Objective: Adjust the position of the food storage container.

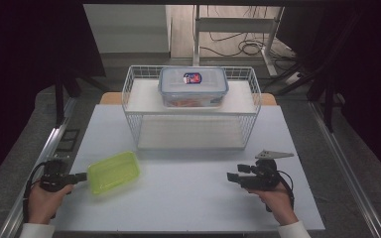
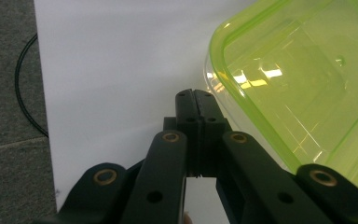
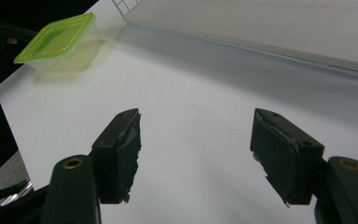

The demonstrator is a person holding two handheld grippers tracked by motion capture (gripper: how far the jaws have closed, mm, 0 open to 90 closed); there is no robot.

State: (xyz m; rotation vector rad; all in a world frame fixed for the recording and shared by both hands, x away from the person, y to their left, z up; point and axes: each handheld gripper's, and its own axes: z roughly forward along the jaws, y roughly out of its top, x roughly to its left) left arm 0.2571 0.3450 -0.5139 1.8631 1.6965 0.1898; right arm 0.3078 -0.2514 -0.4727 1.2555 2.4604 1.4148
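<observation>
High view is showing the green container lying on the counter, its lower edge touching the left tongs, which are pressing shut, empty. Right tongs are gaping open, holding nothing. Container's far corner is running out of the left gripper view.

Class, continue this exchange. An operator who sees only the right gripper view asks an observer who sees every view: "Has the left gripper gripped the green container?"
Observer: No. In the left gripper view, the left gripper has its jaws shut on each other, just beside the rim of the green container.
Operator: What does the white wire at my top edge belong to?
Observer: In the high view, it is a wire basket with a clear lidded box on its upper shelf.
</observation>
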